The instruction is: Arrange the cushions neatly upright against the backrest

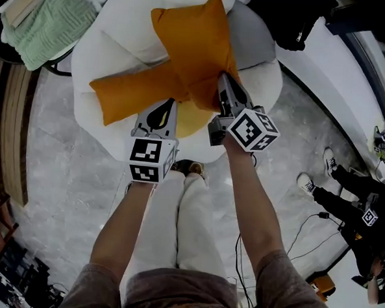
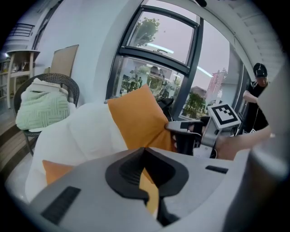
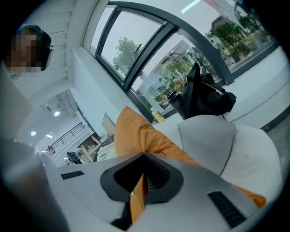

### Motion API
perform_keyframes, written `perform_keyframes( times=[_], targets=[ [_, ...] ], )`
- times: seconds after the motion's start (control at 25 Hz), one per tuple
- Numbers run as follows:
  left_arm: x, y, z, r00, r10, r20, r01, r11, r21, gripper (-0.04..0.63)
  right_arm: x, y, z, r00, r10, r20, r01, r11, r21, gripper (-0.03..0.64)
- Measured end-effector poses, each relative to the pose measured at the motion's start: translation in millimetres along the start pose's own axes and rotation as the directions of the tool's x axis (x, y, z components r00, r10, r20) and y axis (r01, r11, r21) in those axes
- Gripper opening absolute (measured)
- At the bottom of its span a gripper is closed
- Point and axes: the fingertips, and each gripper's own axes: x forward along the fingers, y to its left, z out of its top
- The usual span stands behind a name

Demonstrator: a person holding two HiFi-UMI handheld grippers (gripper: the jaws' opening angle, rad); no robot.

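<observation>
Grey stone floor (image 1: 61,174) surrounds a white armchair (image 1: 108,47). Far off to the left tool's left stands a wicker chair (image 1: 10,48) holding a green blanket (image 1: 48,17).

The left tool (image 1: 161,109) is clenched on a thin fold of yellow fabric. This looks like the edge of the yellow cushion (image 1: 191,121), which lies flat on the seat just right of this tool and is mostly buried under the others. Ahead of the left tool and slightly to its left, the flat orange cushion (image 1: 134,91) sprawls across the seat, not upright. Between the two tools and beyond them, the raised orange cushion (image 1: 196,39) leans back toward the backrest (image 2: 86,131), tilted rather than square. The right tool (image 1: 224,82) is clamped shut on this cushion's near corner, with orange cloth pinched between its pads. Beyond the right tool, a dark bag (image 1: 298,20) sits behind the chair.

By my reading the job is at an early stage. One cushion is partly stood up and needs straightening. The other two lie on the seat and have yet to be set against the back.

Count: two orange cushions, one yellow cushion, two tools. A pale grey panel to the right of the raised cushion may be a fourth cushion or part of the chair; I cannot tell which.
</observation>
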Motion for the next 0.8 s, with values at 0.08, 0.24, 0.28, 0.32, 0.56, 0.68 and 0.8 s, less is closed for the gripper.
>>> perform_keyframes(
  times=[0.08, 0.24, 0.28, 0.32, 0.56, 0.68, 0.8],
  targets=[
    [6, -2, 0, 1.0, -0.01, -0.006, 0.01, 1.0, 0.003, 0.005, 6, -9, 2, 1.0, -0.015, 0.014, 0.015, 1.0, 0.006, 0.018],
    [21, -1, -5, 0.999, -0.025, -0.02, 0.025, 1.0, 0.007, 0.005, 22, -27, -1, 0.999, -0.034, 0.019, 0.034, 0.999, 0.008, 0.018],
    [25, 0, -7, 0.999, -0.028, -0.024, 0.028, 1.0, 0.009, 0.005, 26, -31, -1, 0.999, -0.038, 0.029, 0.038, 0.999, 0.018, 0.018],
    [29, 1, -9, 0.999, -0.03, -0.029, 0.03, 0.999, 0.01, 0.005, 28, -36, -1, 0.998, -0.044, 0.042, 0.042, 0.999, 0.035, 0.018],
    [48, 1, -30, 0.997, -0.051, -0.057, 0.053, 0.998, 0.026, 0.005, 34, -69, -9, 0.986, -0.067, 0.151, 0.041, 0.985, 0.169, 0.018],
    [55, 3, -39, 0.996, -0.058, -0.07, 0.061, 0.998, 0.036, 0.005, 37, -89, -15, 0.976, -0.092, 0.197, 0.048, 0.975, 0.216, 0.018],
    [58, 5, -45, 0.995, -0.062, -0.08, 0.065, 0.997, 0.041, 0.005, 41, -106, -18, 0.969, -0.114, 0.22, 0.051, 0.961, 0.27, 0.018]
  ],
)
